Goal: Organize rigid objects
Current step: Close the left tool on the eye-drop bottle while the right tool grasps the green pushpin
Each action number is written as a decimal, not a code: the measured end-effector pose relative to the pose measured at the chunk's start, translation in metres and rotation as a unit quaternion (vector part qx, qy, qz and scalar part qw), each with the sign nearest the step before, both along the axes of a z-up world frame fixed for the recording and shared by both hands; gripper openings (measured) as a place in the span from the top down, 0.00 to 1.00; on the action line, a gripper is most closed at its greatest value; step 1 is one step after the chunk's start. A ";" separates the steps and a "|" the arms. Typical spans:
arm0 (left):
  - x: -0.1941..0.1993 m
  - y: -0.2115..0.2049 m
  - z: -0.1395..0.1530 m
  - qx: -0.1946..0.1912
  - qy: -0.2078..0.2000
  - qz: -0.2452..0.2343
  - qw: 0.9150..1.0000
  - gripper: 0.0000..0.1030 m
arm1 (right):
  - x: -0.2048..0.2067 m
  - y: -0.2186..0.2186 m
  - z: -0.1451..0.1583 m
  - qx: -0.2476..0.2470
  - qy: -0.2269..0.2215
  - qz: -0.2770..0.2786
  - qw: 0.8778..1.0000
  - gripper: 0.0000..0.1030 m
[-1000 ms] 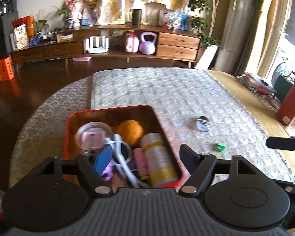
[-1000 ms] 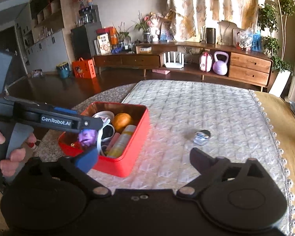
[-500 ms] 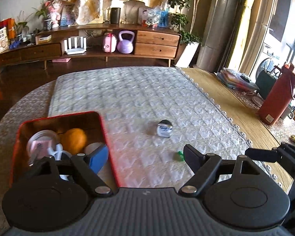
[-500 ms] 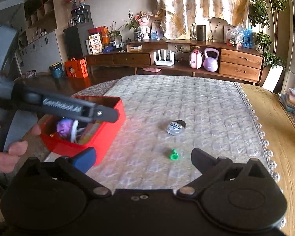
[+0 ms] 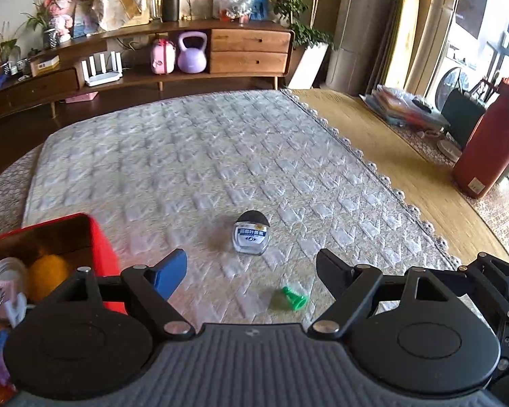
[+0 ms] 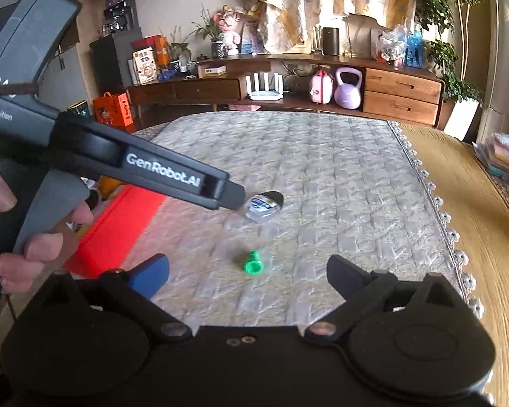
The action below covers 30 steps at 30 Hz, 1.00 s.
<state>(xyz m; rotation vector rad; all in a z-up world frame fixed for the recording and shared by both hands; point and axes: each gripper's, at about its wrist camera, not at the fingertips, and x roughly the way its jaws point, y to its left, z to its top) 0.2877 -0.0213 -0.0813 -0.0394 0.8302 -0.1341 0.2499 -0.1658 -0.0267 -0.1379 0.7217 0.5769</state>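
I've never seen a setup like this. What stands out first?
A bright red metal tin packed with small items sits at the left of the quilted white tablecloth. Two loose things lie mid-cloth: a small clear jar with a black cap and, nearer, a tiny green plastic cone.

A long wooden sideboard [image 5: 135,68] runs along the far wall, with two drawers [image 5: 250,51] at its right end. On its lower shelf sit a white router [image 5: 102,69], a pink case [image 5: 162,56] and, just beside it, a lilac kettlebell [image 5: 192,52]. Patterned curtains [image 6: 322,3] hang behind it, and a leafy plant [image 6: 454,34] stands in a white pot at the right. Sunlight pours in through tall windows [image 5: 485,27] on the right. The floor [image 5: 3,135] is dark wood. A quilted pale cloth [image 5: 193,156] covers the bench.
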 end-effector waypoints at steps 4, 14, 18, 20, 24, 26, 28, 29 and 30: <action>0.018 -0.007 -0.013 0.005 0.013 -0.005 1.000 0.19 | 0.010 0.003 -0.010 -0.003 0.009 0.006 1.000 0.12; 0.052 -0.013 -0.044 0.010 0.034 0.001 0.999 0.19 | 0.023 0.018 -0.031 -0.006 0.017 0.016 1.000 0.30; 0.062 -0.016 -0.054 0.020 0.037 0.004 0.999 0.19 | 0.025 0.024 -0.036 -0.013 0.018 0.021 1.000 0.44; 0.065 -0.019 -0.058 0.026 0.039 0.002 0.999 0.20 | 0.025 0.025 -0.038 -0.014 0.017 0.023 0.999 0.49; 0.069 -0.023 -0.065 0.030 0.039 0.000 0.999 0.33 | 0.025 0.025 -0.040 -0.015 0.016 0.025 0.999 0.61; 0.070 -0.025 -0.067 0.038 0.036 -0.001 0.999 0.37 | 0.023 0.025 -0.042 -0.017 0.019 0.024 0.999 0.63; 0.070 -0.027 -0.068 0.043 0.031 -0.002 0.999 0.38 | 0.021 0.024 -0.043 -0.020 0.018 0.023 0.999 0.67; 0.070 -0.027 -0.068 0.043 0.030 -0.001 0.999 0.38 | 0.019 0.024 -0.043 -0.021 0.016 0.021 0.999 0.69; 0.070 -0.027 -0.069 0.043 0.029 0.000 0.999 0.38 | 0.018 0.023 -0.043 -0.021 0.015 0.019 0.999 0.72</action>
